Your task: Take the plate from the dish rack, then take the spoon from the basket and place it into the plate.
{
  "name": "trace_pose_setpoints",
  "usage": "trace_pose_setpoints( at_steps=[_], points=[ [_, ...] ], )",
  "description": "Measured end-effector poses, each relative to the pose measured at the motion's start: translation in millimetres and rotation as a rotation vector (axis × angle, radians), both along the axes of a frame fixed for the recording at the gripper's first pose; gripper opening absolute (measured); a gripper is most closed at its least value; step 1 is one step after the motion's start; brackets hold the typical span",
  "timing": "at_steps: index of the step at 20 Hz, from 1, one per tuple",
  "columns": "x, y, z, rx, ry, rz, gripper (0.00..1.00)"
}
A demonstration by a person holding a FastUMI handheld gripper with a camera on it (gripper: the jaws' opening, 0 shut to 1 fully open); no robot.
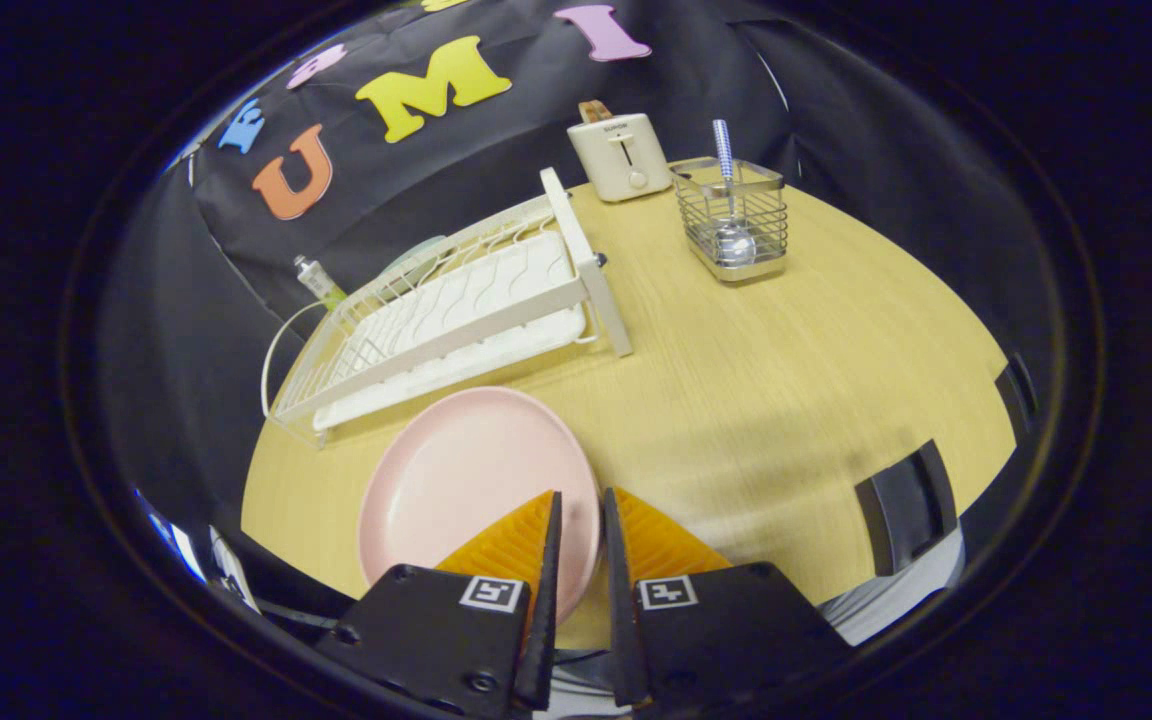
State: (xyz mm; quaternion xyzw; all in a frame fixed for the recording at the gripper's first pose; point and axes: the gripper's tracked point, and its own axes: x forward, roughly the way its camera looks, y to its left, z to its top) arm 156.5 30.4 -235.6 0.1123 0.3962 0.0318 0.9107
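While the gripper (581, 500) is holding its fingers nearly closed around the right rim of the pink plate (466, 485), that smooth round plate is lying flat near the table's (786, 400) front edge, with open tabletop stretching right toward the spoon (731, 215) in its wire basket (736, 215).

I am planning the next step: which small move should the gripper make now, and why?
Probably release and lift off: the gripper holds the round pink plate by its rim, flat on the wooden table, and the metal spoon stands in the wire basket.
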Motion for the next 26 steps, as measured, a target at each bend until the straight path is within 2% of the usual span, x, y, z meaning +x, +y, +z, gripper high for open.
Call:
trace_pose_setpoints(
  at_steps=[3,5,7,10,14,17,22,24,26],
  points=[
    [0,7,6,0.037,-0.047,0.027,0.31],
    [3,6,20,0.019,-0.130,0.049,0.38],
    [11,4,40,0.003,-0.250,0.053,0.54],
    [13,-6,73,-0.074,-0.408,0.070,0.91],
    [21,-26,108,-0.170,-0.585,0.087,1.00],
    [33,-51,134,-0.237,-0.720,0.102,1.00],
    [76,-112,154,-0.297,-0.729,0.025,1.00],
    [94,-125,169,-0.289,-0.779,-0.005,1.00],
    [114,-137,181,-0.307,-0.795,0.000,1.00]
  ],
)
